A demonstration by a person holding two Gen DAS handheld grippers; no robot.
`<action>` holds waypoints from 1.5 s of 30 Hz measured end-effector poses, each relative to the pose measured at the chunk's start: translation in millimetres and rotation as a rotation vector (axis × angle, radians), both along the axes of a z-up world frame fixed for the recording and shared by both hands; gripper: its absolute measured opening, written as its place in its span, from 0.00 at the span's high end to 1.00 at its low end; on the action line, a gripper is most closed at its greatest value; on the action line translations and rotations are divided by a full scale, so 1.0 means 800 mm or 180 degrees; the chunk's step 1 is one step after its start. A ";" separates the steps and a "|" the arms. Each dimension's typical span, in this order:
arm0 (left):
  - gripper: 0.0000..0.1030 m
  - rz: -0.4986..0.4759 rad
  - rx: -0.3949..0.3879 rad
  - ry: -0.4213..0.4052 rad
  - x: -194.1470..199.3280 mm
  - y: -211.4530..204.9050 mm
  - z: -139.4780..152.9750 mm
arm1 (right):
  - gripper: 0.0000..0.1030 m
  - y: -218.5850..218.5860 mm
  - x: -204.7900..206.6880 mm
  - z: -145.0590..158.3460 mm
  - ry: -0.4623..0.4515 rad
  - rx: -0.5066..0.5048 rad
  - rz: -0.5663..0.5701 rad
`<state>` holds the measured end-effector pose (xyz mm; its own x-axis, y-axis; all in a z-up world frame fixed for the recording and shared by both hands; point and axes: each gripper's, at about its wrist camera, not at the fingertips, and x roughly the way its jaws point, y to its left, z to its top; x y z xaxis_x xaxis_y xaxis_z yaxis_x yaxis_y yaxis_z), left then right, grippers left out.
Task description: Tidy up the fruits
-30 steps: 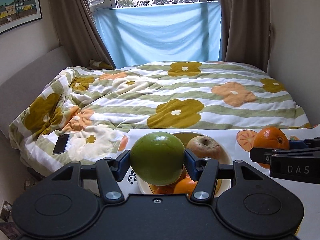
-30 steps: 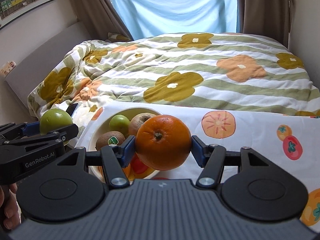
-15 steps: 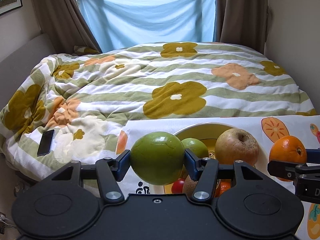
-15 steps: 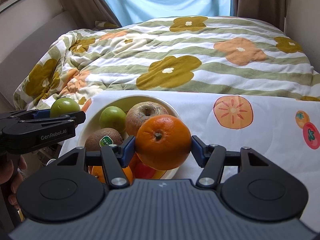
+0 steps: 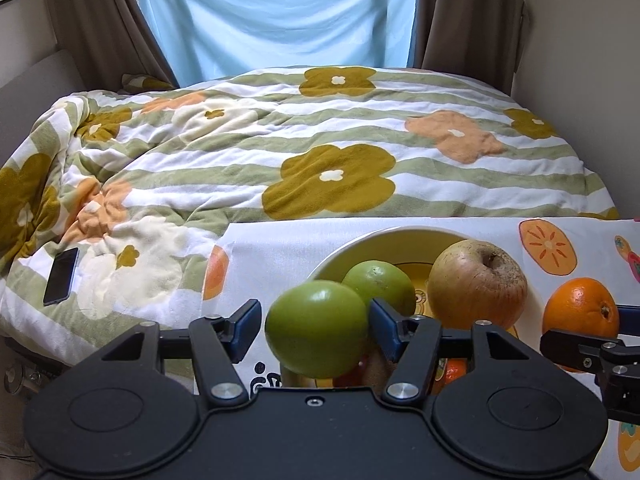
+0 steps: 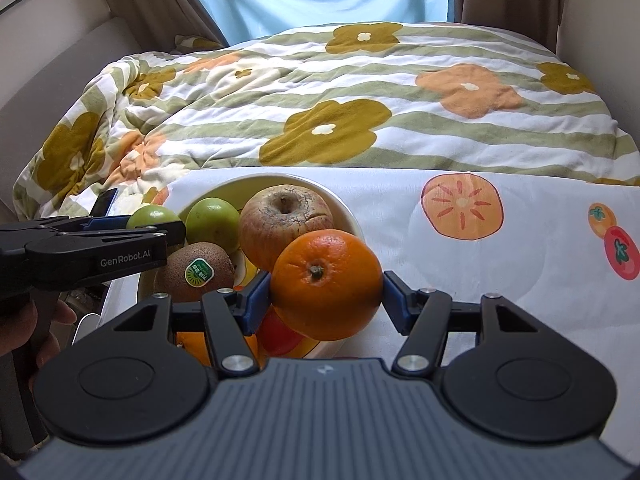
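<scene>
Left tongs (image 5: pixel 316 326) hiding bowl (image 5: pixel 384 236) front, tomato (image 6: pixel 280 332) half-hidden

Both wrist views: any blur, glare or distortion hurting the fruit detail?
Left wrist view: sharp throughout, soft window light, a mild sheen on the green fruit, fisheye bending at the curtains. Right wrist view: the orange and the kiwi sticker stay crisp, no harsh glare, dark vignette in the lower corners.
</scene>
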<state>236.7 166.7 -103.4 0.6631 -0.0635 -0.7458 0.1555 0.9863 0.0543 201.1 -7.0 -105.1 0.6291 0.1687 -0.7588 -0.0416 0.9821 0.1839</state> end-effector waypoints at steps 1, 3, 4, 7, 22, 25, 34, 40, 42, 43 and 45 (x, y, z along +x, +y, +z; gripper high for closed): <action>0.30 -0.0012 0.0016 -0.0034 -0.001 -0.002 0.003 | 0.28 0.000 0.000 0.000 -0.0002 -0.0003 0.0005; 0.29 -0.0037 0.0028 -0.0069 -0.004 -0.003 0.008 | 0.28 0.000 -0.001 0.001 -0.0016 -0.0005 0.0014; 0.26 -0.0041 0.0026 -0.0082 -0.007 -0.003 0.011 | 0.28 0.000 -0.001 0.001 -0.0028 -0.0007 0.0021; 0.18 -0.0033 0.0051 -0.0151 -0.018 -0.003 0.021 | 0.28 -0.001 -0.003 0.005 -0.0066 -0.0031 0.0045; 0.14 0.0062 0.0207 -0.0188 -0.078 0.004 0.022 | 0.28 0.005 0.001 -0.014 0.0062 0.0108 0.0173; 0.14 0.0055 0.0213 -0.0188 -0.082 0.005 0.020 | 0.27 0.007 0.005 -0.020 0.0081 0.0119 0.0207; 0.14 -0.0003 0.0237 -0.0191 -0.091 0.000 0.016 | 0.00 0.006 -0.003 -0.012 -0.0131 0.0010 0.0196; 0.14 -0.0006 0.0259 -0.0267 -0.101 -0.012 0.032 | 0.00 -0.005 -0.020 0.007 -0.0244 0.0009 0.0206; 0.14 0.0010 0.0245 -0.0308 -0.107 -0.018 0.040 | 0.00 -0.011 -0.032 0.022 -0.0333 -0.0033 0.0221; 0.14 0.0014 0.0234 -0.0335 -0.112 -0.022 0.046 | 0.00 -0.015 -0.037 0.030 -0.0372 -0.0048 0.0229; 0.14 0.0026 0.0224 -0.0402 -0.122 -0.034 0.060 | 0.00 -0.026 -0.051 0.047 -0.0451 -0.0064 0.0227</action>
